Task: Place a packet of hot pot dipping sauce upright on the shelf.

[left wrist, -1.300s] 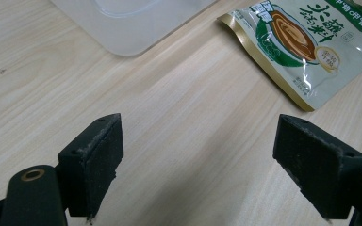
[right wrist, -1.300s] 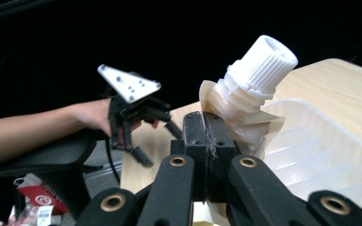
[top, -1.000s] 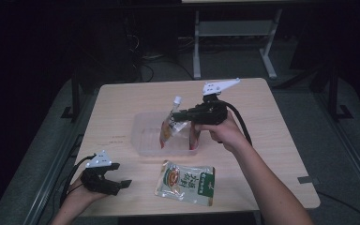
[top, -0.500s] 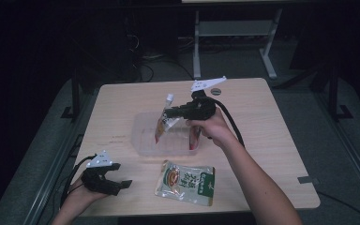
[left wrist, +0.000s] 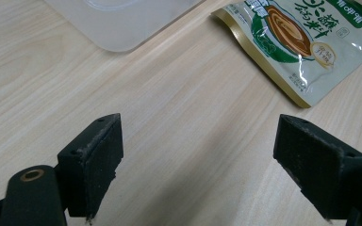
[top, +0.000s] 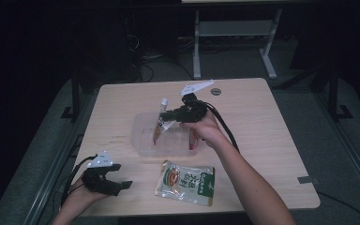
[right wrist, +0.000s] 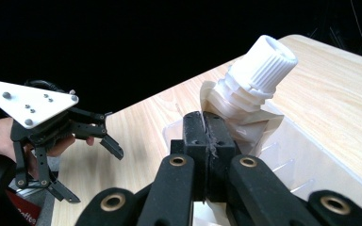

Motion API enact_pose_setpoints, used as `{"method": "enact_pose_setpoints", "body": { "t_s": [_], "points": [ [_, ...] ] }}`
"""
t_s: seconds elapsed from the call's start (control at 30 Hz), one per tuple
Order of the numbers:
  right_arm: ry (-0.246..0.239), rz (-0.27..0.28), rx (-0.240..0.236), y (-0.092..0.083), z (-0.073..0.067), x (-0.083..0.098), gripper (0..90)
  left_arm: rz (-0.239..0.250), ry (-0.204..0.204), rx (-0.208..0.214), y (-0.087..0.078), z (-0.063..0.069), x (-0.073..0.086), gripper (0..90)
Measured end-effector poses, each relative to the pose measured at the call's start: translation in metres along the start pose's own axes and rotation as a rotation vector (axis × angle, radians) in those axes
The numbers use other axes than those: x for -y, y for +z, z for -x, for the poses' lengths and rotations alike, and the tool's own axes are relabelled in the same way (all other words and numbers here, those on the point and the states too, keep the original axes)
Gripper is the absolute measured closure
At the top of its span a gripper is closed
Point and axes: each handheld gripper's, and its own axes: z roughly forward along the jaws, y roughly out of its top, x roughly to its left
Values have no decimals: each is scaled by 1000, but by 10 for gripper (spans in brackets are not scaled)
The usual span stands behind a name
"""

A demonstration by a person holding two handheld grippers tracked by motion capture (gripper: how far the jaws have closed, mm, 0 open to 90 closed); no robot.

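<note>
My right gripper (top: 168, 116) is shut on a spout pouch (top: 160, 124) with a white screw cap and holds it tilted over a clear plastic container (top: 142, 140) at mid-table. In the right gripper view the jaws (right wrist: 209, 136) pinch the pouch just below its ribbed cap (right wrist: 264, 61), with the container wall (right wrist: 311, 155) beneath. Near the table's front left corner my left gripper (top: 122, 178) rests open and holds nothing. Its pads (left wrist: 94, 160) stand wide apart over bare wood.
A flat green and white food pouch (top: 185, 182) lies on the table in front of the container, also in the left gripper view (left wrist: 301, 42) beside the container's corner (left wrist: 118, 19). A small dark disc (top: 215, 91) sits at the far edge.
My right gripper has carried the spout pouch leftward and down, over the container. The left gripper has stayed where it was.
</note>
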Motion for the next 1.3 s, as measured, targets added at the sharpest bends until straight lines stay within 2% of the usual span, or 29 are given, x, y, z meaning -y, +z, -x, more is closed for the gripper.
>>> {"method": "enact_pose_setpoints", "body": {
  "t_s": [0.23, 0.3, 0.63, 0.83, 0.87, 1.07, 1.3],
  "points": [
    [12, -14, 2, 9, 2, 6, 894, 4, -1, 2, 1, 0, 0, 160],
    [19, -26, 15, 12, 2, 9, 894, 6, -3, 2, 1, 0, 0, 160],
    [22, -34, 33, 14, 2, 11, 890, -10, 1, 7, 2, 1, 0, 160],
    [1, -65, 60, 17, -1, 11, 889, -7, -5, 12, 3, 2, 0, 161],
    [-9, -76, 65, 19, -2, 11, 886, -13, 9, 11, 3, 2, 0, 160],
    [-26, -104, 80, 22, -3, 10, 873, -24, 14, 17, 4, 1, 0, 160],
    [-25, -84, 94, 18, -3, 9, 804, -21, 19, 15, 4, 1, 0, 161]
  ]
}}
